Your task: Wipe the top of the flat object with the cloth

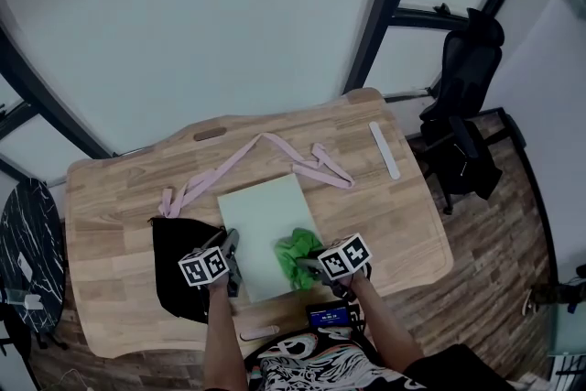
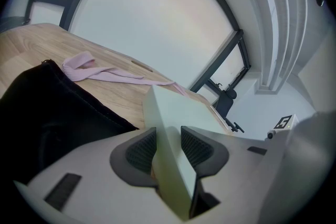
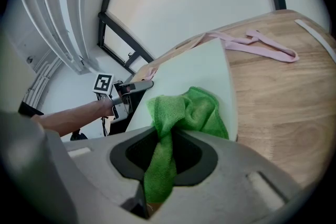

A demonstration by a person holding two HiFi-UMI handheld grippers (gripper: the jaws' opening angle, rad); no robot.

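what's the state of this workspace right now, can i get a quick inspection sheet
surface: light wooden table
job's things: pale green flat board on the table; green cloth bunched on the board's near right part
clutter: pink strap behind the board; black fabric left of it; white strip at the far right
tools: left tool shut on the board's near left edge; right tool shut on the cloth
cables: nothing seen
surroundings: black office chair to the right; dark marbled round table to the left; wood floor
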